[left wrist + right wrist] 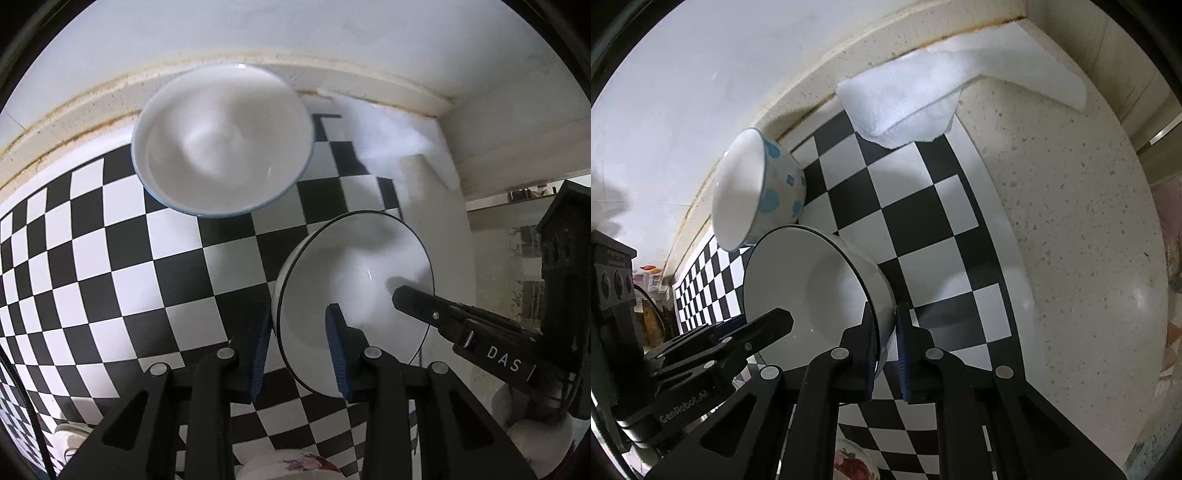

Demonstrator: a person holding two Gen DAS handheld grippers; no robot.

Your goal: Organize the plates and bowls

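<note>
A white bowl with a thin black rim [354, 280] [798, 280] is over the checkered mat [110, 258] [916, 206]. My left gripper [298, 309] is shut on its left rim, one blue pad [337, 347] inside the bowl and one outside. My right gripper [886, 311] is shut on the opposite rim, and its inner finger shows as a black finger [410, 297] in the left wrist view. The left gripper's finger [772, 323] reaches into the bowl in the right wrist view. A second white bowl with blue flowers outside [221, 144] [757, 188] stands just behind it.
A folded white cloth [391, 140] [923, 99] lies at the mat's far corner by the wall. Speckled countertop [1071, 221] runs to the right of the mat. A flower-patterned dish [295, 469] [853, 465] sits below the grippers at the near edge.
</note>
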